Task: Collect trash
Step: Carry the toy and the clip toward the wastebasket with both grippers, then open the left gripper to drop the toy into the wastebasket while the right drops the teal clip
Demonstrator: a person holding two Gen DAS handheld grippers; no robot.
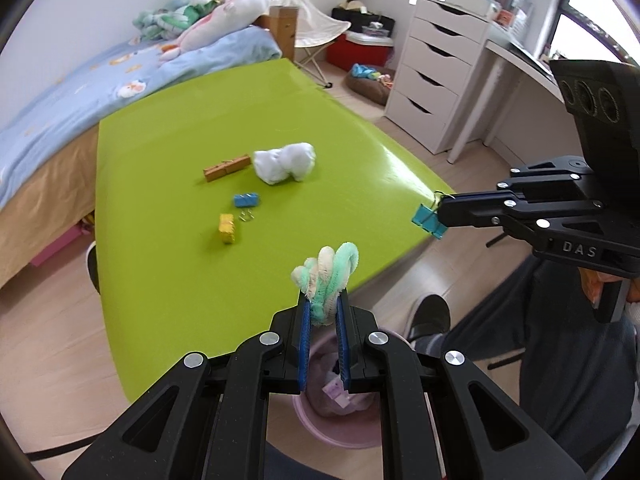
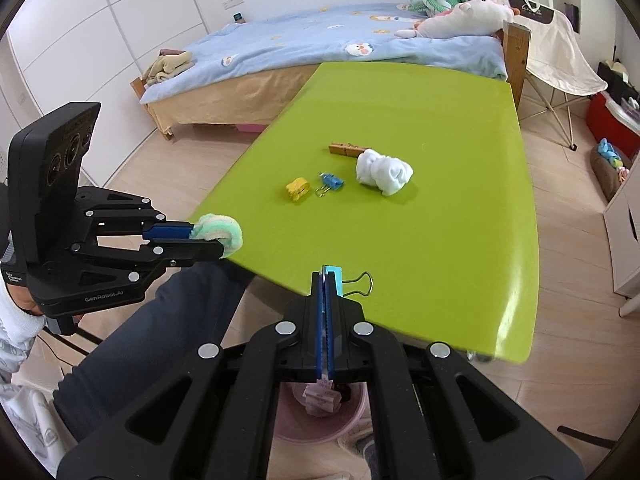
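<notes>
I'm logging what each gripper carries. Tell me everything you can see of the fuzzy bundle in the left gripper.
The fuzzy bundle looks like chenille pipe cleaners, mint green and cream, bent into a looped wad. The left gripper is shut on its lower end between blue pads, loops sticking out past the fingertips. It is held in the air at the green table's near edge, above a pink bin.

both grippers are matte black plastic with angular linkage arms, triangular cut-outs and round silver screw heads at the joints. the left gripper (image 1: 323, 312) has blue ribbed pads (image 1: 305, 344) lining its fingers; its side reads "genrobot.ai" in pale lettering, and a boxy black camera block (image 2: 52, 152) with three round lenses sits on top. the right gripper (image 2: 325, 280) has the same blue pads, and its side shows "das". the person wears dark grey trousers (image 2: 152, 344), a dark shoe (image 1: 430, 316) and a white patterned sleeve (image 2: 20, 332).
</notes>
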